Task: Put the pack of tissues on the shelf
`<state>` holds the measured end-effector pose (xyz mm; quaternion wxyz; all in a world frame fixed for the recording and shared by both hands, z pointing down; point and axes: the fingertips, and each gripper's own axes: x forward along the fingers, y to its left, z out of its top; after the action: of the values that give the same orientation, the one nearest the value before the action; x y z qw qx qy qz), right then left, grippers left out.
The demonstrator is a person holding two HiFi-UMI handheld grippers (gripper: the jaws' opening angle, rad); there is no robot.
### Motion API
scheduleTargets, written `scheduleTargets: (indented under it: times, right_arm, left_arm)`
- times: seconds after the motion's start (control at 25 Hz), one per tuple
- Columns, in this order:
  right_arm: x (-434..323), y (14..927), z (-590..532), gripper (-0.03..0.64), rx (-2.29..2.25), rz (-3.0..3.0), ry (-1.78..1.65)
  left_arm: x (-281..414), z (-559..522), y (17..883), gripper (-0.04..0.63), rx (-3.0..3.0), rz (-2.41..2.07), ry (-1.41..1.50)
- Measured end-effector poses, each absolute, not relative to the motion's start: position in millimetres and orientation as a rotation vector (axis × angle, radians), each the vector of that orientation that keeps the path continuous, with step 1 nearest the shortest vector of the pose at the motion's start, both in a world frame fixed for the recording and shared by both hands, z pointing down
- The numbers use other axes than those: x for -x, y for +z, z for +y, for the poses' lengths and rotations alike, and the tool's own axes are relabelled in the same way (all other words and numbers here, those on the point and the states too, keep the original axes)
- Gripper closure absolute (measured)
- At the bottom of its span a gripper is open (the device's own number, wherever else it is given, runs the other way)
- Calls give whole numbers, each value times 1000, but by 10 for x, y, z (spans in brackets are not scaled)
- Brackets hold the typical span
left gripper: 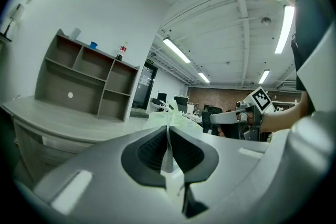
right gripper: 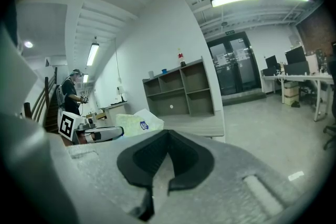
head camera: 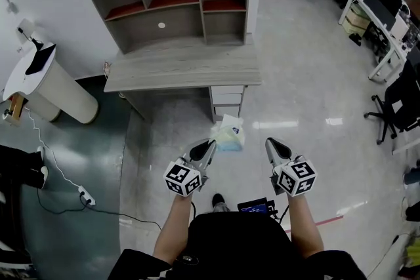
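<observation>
The pack of tissues (head camera: 229, 133), pale green and white in clear wrap, hangs in the air in front of the desk (head camera: 184, 65). My left gripper (head camera: 209, 145) is shut on the edge of its wrapper; in the left gripper view a thin strip of film (left gripper: 167, 152) is pinched between the jaws and the pack (left gripper: 177, 118) shows just beyond them. My right gripper (head camera: 273, 146) is held level to the right of the pack, shut and empty. The grey shelf (head camera: 174, 0) stands on the back of the desk; its compartments show in the right gripper view (right gripper: 181, 89) too.
A drawer unit (head camera: 228, 101) sits under the desk. A white cylindrical machine (head camera: 46, 85) stands at the left, with a power strip (head camera: 85, 197) and cable on the floor. Office chairs (head camera: 400, 101) and desks with monitors (head camera: 374, 3) line the right. A person (right gripper: 71, 92) stands far off.
</observation>
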<state>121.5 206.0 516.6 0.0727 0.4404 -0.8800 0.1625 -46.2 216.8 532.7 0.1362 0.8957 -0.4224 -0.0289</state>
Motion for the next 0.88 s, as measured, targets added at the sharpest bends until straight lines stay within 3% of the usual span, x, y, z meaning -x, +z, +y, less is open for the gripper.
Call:
scheduleTargets:
  times: [0.4,0.88]
  right_arm:
    - [-840,5122,1841,618,-1373,-2609,475]
    - [-815,5238,1647,617,-1399,-2590,512]
  left_arm:
    - [876,1829,5297,583,-2613,-1182,-107]
    - [906,1656,5441,583,-2597,-1158,-95]
